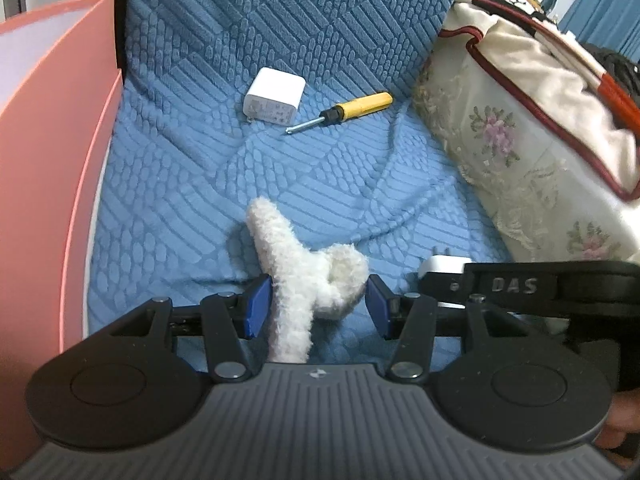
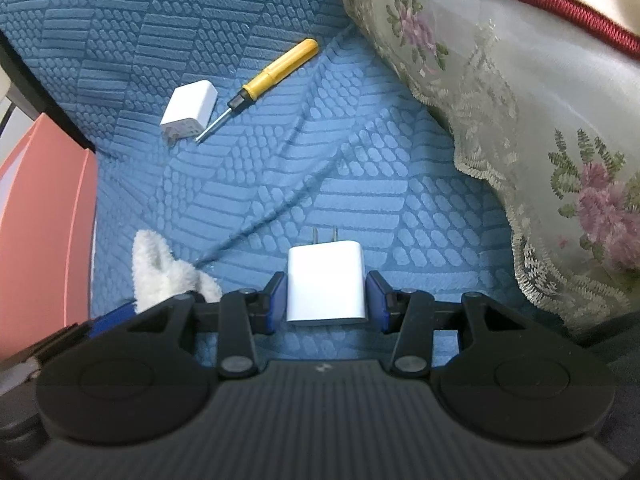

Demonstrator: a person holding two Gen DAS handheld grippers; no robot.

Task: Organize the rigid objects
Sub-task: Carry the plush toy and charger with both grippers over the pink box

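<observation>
A fuzzy white hair claw clip lies on the blue quilted seat cover, and my left gripper is shut on it, a blue pad against each side. The clip's tip also shows in the right wrist view. My right gripper is shut on a white plug charger, prongs pointing away; its corner peeks out in the left wrist view. Farther back lie a second white charger and a yellow-handled screwdriver, side by side.
A pink box stands along the left edge of the seat. A cream floral cushion with lace trim crowds the right side. The blue backrest rises behind the objects.
</observation>
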